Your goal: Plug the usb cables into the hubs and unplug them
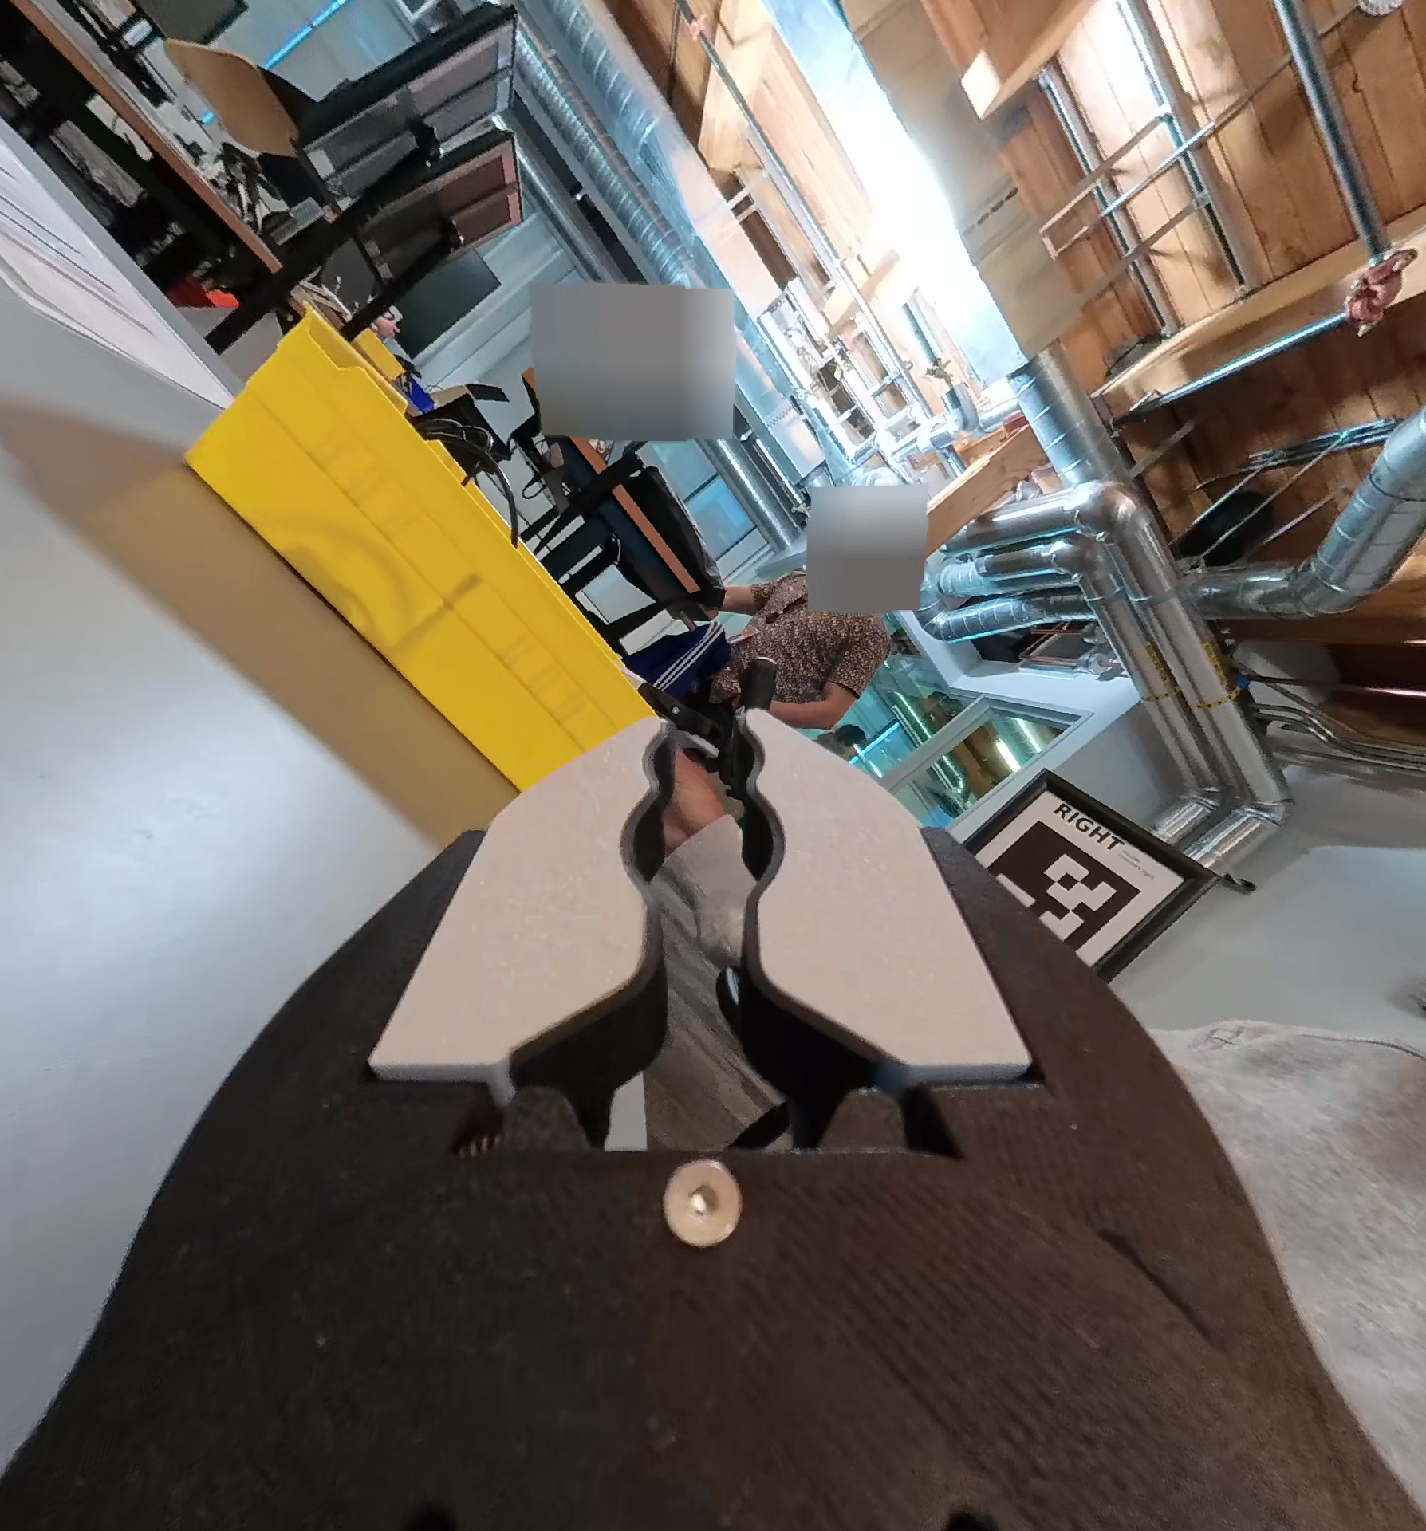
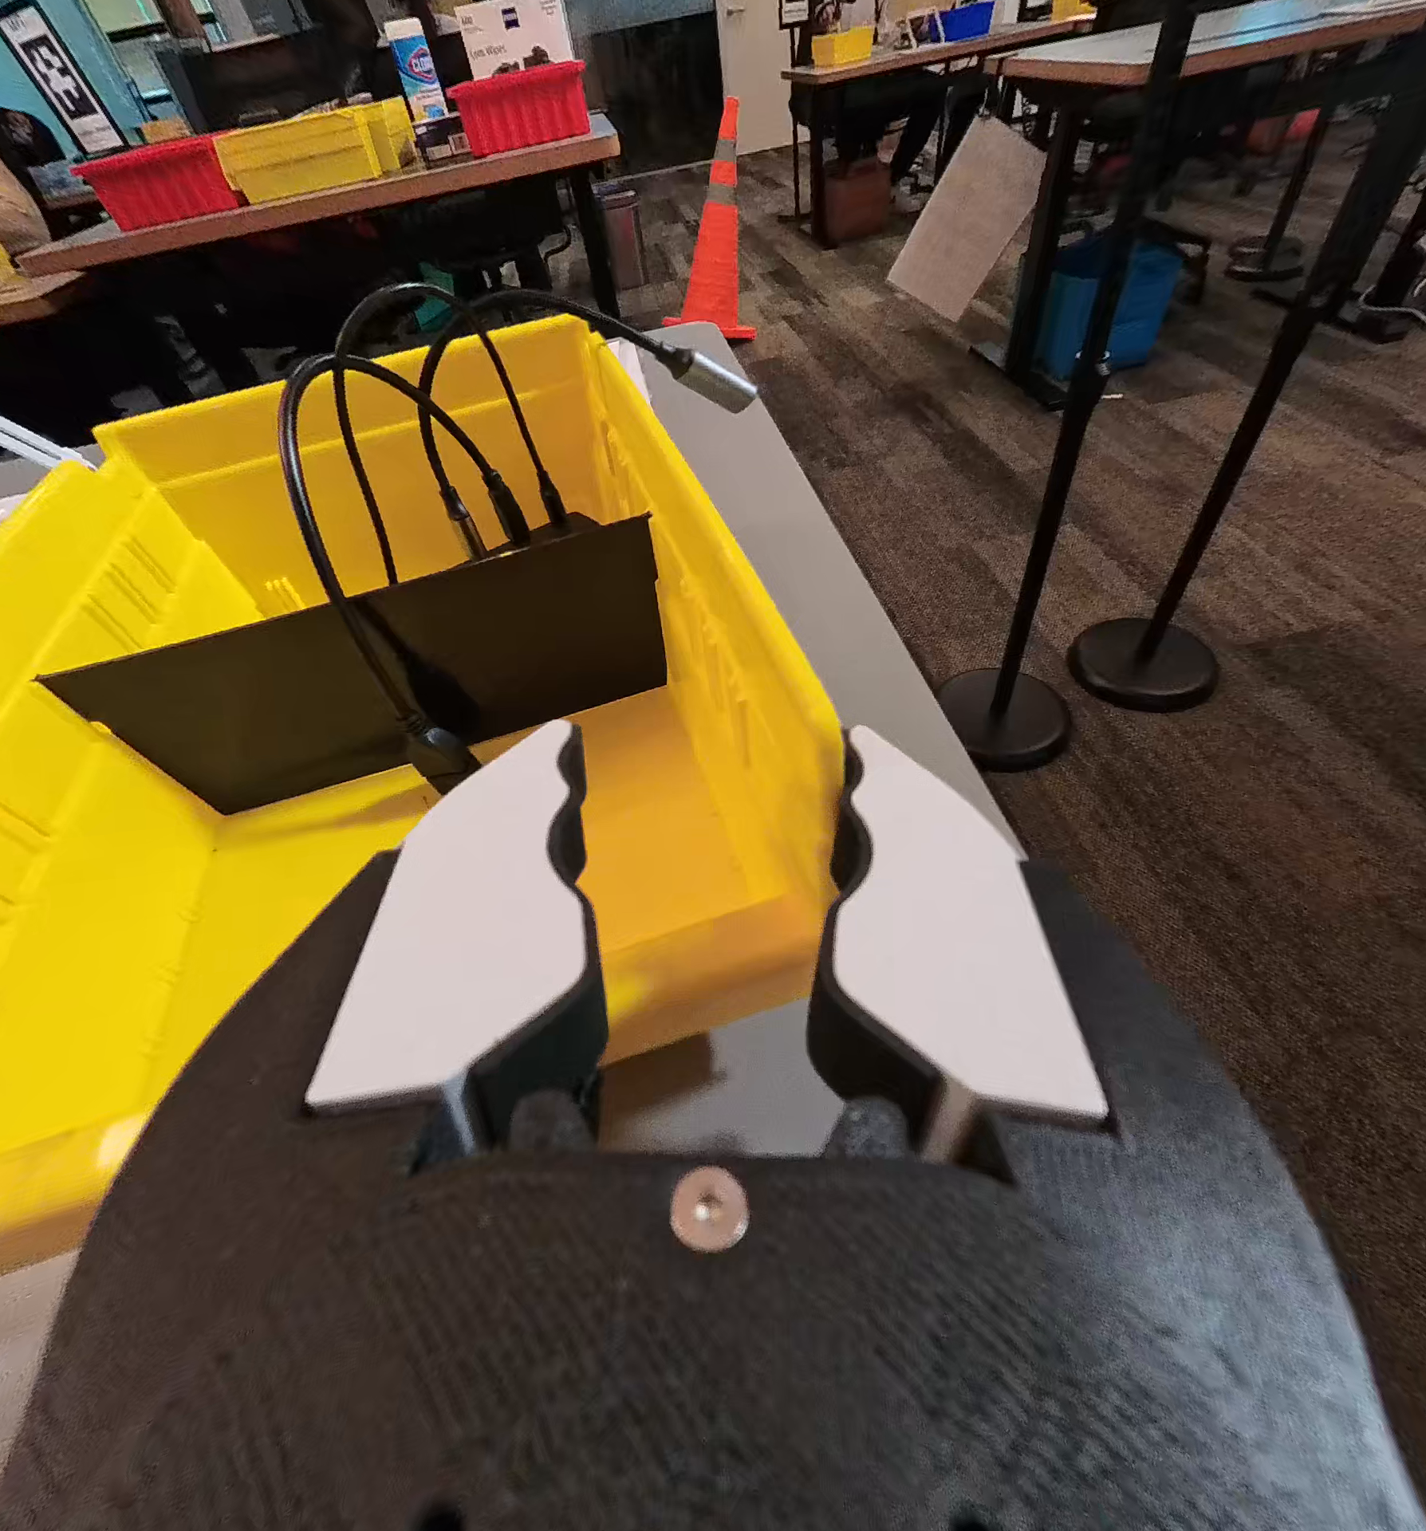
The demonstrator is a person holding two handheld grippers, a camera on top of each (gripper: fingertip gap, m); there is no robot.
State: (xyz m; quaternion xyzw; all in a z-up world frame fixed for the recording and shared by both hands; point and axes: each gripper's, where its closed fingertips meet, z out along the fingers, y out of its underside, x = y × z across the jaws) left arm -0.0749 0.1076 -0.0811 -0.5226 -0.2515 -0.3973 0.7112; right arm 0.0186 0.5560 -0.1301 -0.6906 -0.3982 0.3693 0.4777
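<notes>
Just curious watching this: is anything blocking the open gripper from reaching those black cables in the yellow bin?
Nothing visible does. The right gripper hangs open over the yellow bin, and the nearest black cable plug lies exposed just beyond its left fingertip.

I see a grey table [image 2: 784,530] carrying a yellow bin [image 2: 718,630]. In the left view, a marker board [image 1: 1082,878] stands on it.

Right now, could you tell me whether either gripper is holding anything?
Nothing is held. The left gripper is nearly shut on empty air; the right gripper is open above the yellow bin.
</notes>
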